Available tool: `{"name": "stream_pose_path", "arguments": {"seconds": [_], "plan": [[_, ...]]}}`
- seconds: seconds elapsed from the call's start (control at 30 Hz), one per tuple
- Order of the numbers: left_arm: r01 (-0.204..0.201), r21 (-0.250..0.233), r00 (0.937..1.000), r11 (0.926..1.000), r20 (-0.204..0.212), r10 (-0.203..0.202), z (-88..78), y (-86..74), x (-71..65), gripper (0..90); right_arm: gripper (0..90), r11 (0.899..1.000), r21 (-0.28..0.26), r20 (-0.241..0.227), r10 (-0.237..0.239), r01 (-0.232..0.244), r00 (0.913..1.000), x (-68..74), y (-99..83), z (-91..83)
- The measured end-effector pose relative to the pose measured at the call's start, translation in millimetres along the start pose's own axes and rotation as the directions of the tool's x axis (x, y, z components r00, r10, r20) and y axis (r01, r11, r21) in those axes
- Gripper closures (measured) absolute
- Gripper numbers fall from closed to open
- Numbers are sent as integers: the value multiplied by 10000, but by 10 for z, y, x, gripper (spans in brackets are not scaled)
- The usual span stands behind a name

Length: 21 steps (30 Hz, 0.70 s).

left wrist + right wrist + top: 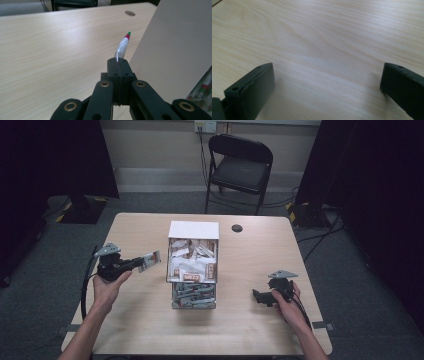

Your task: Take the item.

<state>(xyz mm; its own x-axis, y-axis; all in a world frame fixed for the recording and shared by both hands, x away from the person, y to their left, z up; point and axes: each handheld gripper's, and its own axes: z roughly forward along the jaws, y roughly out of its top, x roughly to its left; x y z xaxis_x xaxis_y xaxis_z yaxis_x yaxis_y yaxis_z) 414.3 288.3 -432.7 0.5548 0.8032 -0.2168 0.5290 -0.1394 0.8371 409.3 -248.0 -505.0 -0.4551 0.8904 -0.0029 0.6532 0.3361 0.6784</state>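
At the middle of the table (140, 317) a box (193, 270) is seen standing, a white organiser with open compartments. Its far compartments are packed with white and brown packets (192, 257), and its near, clear compartment is filled with grey sachets (193, 295). Beyond the box, toward the far edge, a small dark round hole (237, 228) is set in the tabletop. Further behind the box, off the table, a black folding chair (240, 167) is placed on the grey floor.

To the left of the box, the left gripper (142, 263) is held raised by the left hand (109, 282), its tip pointed toward the box and just short of its left wall. Its jaws are pressed together on a thin sachet (150, 261). In the left gripper view the same gripper (117, 62) is seen pinching the sachet (123, 46) edge-on, a whitish strip with a red and green tip standing up from between the jaws, close beside the pale side wall of the box (175, 50). At the right edge of that view a few striped packets can be made out.

To the right of the box, well apart from it, the right gripper (257, 296) is held low over the table by the right hand (287, 307). In the right gripper view its jaws (327, 90) are spread wide, with bare wood between them and nothing gripped.
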Motion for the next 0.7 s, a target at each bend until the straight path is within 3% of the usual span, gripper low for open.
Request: {"name": "stream_pose_path", "arguments": {"seconds": [0.1,0.3,0.47,0.57,0.7], "plan": [[309,-27,9994,9995,148,-308,16,-30,35,900,0,10000,-1,-1,-9,9,10000,-1,0,0],[286,226,9996,9993,-34,-285,38,-117,81,900,0,10000,-3,-2,-7,7,10000,0,0,0],[-7,755,9997,9971,-261,27,108,-188,89,900,0,10000,0,-3,1,-1,10000,0,1,0],[26,960,9996,9954,-266,-1,166,-216,63,900,0,10000,2,0,1,-1,10000,0,0,0],[-280,1224,9992,9921,-261,315,241,-239,9,900,0,10000,1,-1,0,0,10000,0,0,0]]}}
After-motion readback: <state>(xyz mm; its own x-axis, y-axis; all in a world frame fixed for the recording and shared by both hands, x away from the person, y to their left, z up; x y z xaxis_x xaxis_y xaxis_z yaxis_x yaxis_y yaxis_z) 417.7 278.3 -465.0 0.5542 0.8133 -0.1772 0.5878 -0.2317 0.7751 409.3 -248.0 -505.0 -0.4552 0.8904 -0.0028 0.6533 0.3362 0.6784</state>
